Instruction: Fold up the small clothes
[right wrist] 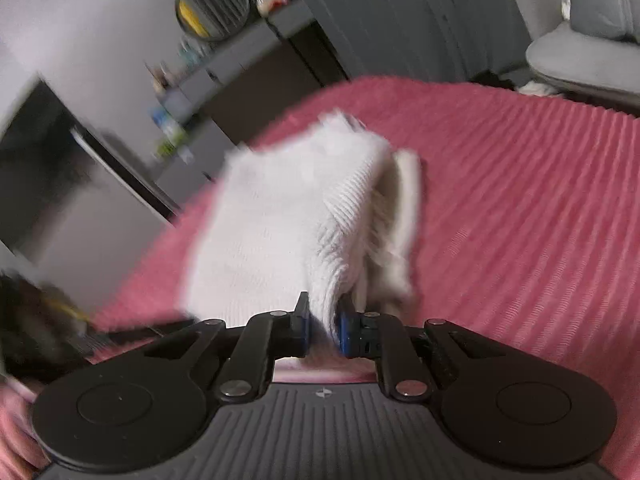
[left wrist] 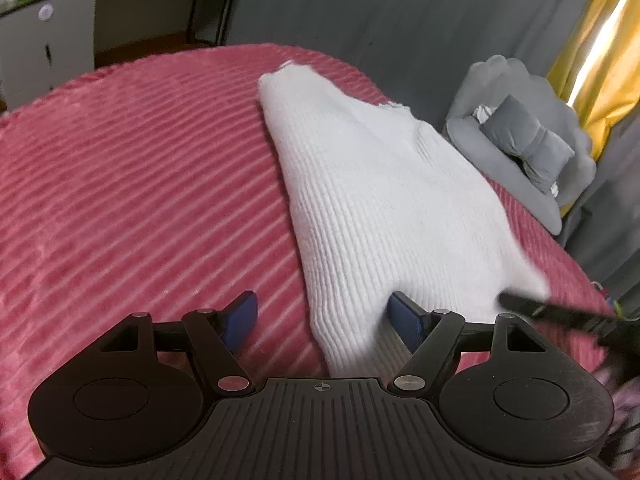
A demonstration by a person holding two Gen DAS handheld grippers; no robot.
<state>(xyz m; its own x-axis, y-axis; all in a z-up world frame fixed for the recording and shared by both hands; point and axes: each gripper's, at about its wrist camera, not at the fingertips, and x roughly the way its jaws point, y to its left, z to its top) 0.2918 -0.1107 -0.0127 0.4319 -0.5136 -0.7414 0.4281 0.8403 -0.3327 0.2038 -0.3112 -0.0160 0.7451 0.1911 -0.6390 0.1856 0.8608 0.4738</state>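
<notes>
**White ribbed knit pinched at one edge on the pink bedspread**

One white knitted garment (left wrist: 372, 200), ribbed in fine lengthwise cords, lies on a bed covered by a plush pink bedspread (left wrist: 132, 184) with raised parallel stripes. The garment is long and narrows toward its far end. Its near end sits between the fingers of the left tongs (left wrist: 326, 318). These tongs stand wide apart: the left blue pad (left wrist: 242, 320) rests over bare bedspread, while the right blue pad sits against the knit's near edge; neither visibly squeezes the fabric.

The right tongs (right wrist: 323, 326) are closed on a gathered fold of the same garment (right wrist: 280, 220), blue pads pressing the cloth from both sides. Ahead of these tongs the knit rises in a soft, doubled hump with a second layer peeling off to the right; much of this view is blurred. In the left wrist view a dark, blurred bar at the garment's right edge appears to be these tongs.

Beyond the bed, to the right of the left tongs, stands one grey padded chair (left wrist: 516, 136) holding one grey cushion (left wrist: 528, 144), beside a yellow curtain (left wrist: 600, 60)
</notes>
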